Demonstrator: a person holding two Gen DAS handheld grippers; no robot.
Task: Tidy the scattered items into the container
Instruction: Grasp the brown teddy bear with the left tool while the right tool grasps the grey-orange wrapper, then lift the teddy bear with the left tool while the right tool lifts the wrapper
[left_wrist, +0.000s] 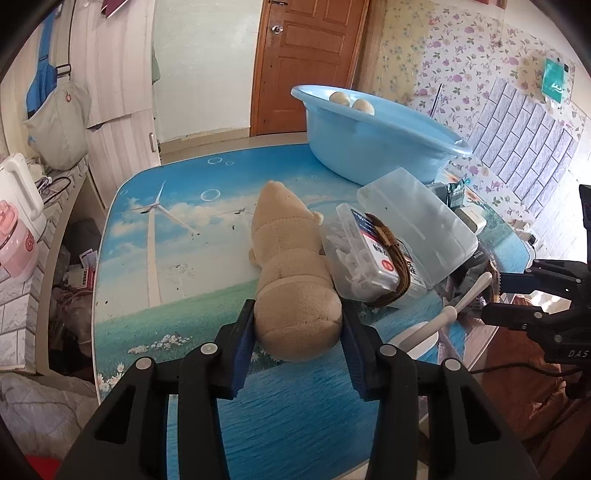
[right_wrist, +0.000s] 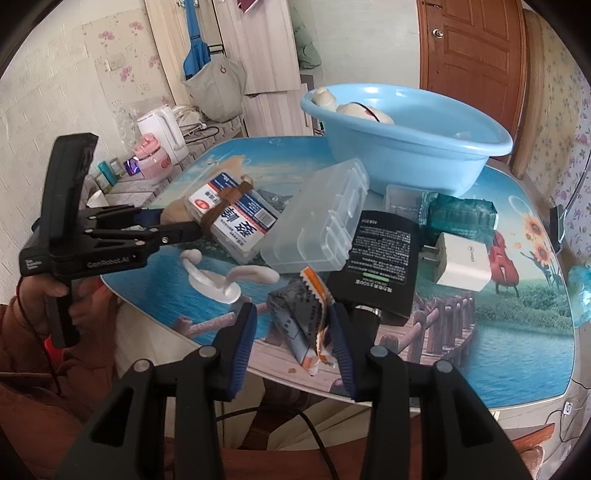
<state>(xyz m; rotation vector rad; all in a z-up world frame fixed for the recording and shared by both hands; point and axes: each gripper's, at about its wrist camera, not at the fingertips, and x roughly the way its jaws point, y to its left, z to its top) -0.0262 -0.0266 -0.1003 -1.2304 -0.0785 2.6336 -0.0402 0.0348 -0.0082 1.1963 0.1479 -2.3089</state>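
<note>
The left tool (left_wrist: 298, 332) is pinching the near end of the beige plush toy (left_wrist: 291, 273), which lies on the counter (left_wrist: 177, 258) short of the blue basin (left_wrist: 373, 136). The toy appears light, soft and compressible, so a grip across its thick body should hold without damage, though it may sag when raised. The right tool (right_wrist: 293, 339) is clamped on a crinkled snack wrapper (right_wrist: 299, 317) at the counter's near edge; it looks light and slippery.
</note>
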